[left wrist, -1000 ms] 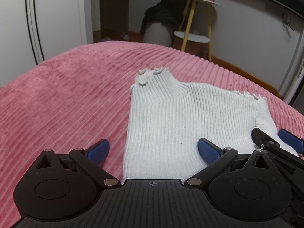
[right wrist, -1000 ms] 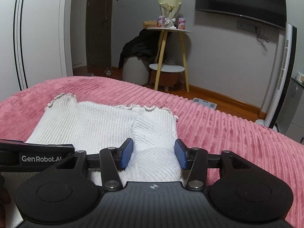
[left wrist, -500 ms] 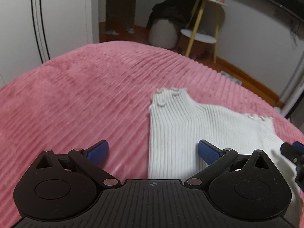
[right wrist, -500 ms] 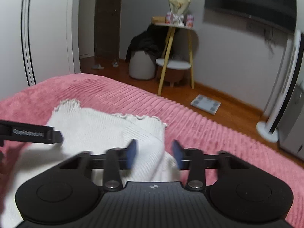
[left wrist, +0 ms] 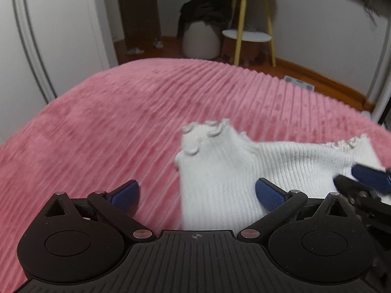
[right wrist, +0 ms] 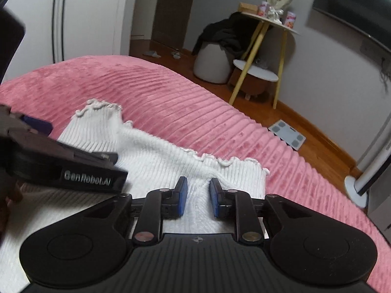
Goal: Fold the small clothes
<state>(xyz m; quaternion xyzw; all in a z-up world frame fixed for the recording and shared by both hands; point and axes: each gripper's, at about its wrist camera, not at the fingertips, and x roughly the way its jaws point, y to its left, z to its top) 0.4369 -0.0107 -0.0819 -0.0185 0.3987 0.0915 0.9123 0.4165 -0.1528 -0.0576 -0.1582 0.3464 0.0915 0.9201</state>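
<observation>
The right gripper (right wrist: 196, 196) had just been closing, and its blue pads (right wrist: 182, 199) stood close together with a raised fold of the white ribbed sweater (right wrist: 156, 156) bunched between them, the knit puckering up into the narrow gap; the pads looked pressed against that ridge of fabric. Just to its left, the left gripper (left wrist: 196, 191) stood with its jaws spread wide, one blue pad (left wrist: 124, 191) over the bare bedcover and the other over the sweater, neither one pinching anything. Its dark body, lettered on the side, crossed the left of the right wrist view and lay low over the garment.

The sweater lay on the pink ribbed bedspread (left wrist: 97, 127), near the gripper end of the bed. Its frilled collar (left wrist: 202, 131) stood up a little at the far left, and a frilled edge (right wrist: 229, 161) ran along the far side toward the right gripper. The cloth was drawn into soft ridges between the two grippers.

Beyond the bed, on the wooden floor, stood a yellow-legged side table (right wrist: 261, 48) with small jars and a wrapped bouquet on top, a pale round stool (right wrist: 212, 66) draped with dark clothing, and a bathroom scale (right wrist: 287, 134) near the wall.
</observation>
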